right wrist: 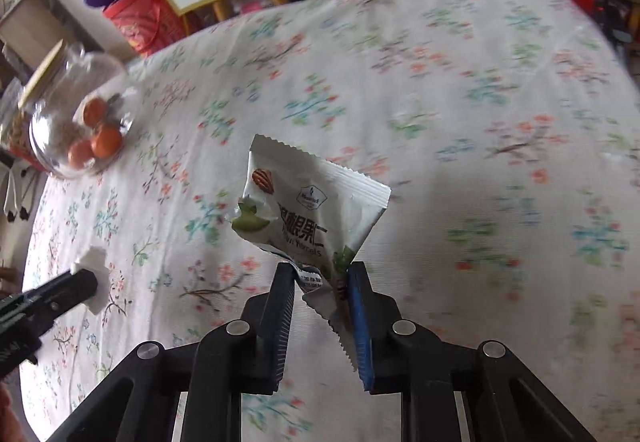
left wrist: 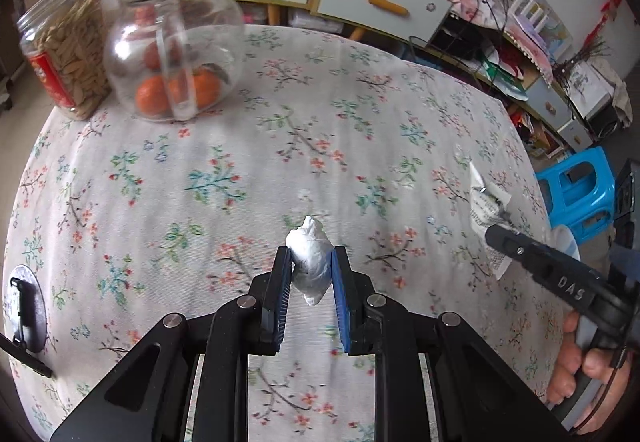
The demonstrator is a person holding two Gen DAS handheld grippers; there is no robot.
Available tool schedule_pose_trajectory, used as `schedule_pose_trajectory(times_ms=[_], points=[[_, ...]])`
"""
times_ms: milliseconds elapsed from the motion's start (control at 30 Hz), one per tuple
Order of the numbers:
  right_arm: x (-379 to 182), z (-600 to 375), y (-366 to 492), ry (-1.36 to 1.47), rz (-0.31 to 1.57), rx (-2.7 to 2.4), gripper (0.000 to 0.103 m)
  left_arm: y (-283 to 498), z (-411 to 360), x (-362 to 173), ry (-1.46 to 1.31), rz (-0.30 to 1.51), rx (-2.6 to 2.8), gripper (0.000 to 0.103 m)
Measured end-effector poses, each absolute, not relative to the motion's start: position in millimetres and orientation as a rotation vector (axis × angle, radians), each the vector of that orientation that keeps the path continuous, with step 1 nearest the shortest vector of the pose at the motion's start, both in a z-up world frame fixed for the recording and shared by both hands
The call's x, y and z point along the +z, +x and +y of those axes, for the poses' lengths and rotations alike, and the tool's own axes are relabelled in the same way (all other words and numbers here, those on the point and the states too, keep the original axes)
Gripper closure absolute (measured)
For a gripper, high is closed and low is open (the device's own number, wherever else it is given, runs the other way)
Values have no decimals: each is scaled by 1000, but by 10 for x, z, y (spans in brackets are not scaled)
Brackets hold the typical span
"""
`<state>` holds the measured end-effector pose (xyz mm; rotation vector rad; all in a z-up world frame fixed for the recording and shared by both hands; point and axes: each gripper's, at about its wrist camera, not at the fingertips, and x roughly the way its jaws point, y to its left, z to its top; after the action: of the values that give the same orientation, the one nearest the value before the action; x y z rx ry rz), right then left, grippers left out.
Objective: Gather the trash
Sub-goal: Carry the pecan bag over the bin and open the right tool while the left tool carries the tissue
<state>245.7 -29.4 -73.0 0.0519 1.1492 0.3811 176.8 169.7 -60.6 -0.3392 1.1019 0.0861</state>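
glass jar (left wrist: 176, 54) holding oranges beside seed jar (left wrist: 64, 54) on floral tablecloth (left wrist: 320, 122); blue stool (left wrist: 576, 198).

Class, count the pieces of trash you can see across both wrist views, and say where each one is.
2. A crumpled white tissue is clamped in the left gripper; a snack wrapper is pinched in the right gripper. Others may lie outside the views.

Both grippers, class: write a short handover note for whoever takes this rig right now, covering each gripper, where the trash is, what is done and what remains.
Left gripper: shut on the crumpled white tissue, held above the floral tablecloth.
Right gripper: shut on the empty snack wrapper, lifted off the cloth.
Done: both trash pieces are picked up.
Left: carry both to a bin; none is in view. No other loose trash shows. Leave the glass jar of oranges and the seed jar alone.
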Motion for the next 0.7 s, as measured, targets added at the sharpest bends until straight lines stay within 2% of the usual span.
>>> schedule_pose_trajectory(times_ms=[300,700], points=[[-385,-1116,2469,122,1099,290,79,1914,1138,-528,-282,1096,-2,82],[-208,-2357,2509,242,1075,119,78,2152,302,-508,-241,1097,-132,82]])
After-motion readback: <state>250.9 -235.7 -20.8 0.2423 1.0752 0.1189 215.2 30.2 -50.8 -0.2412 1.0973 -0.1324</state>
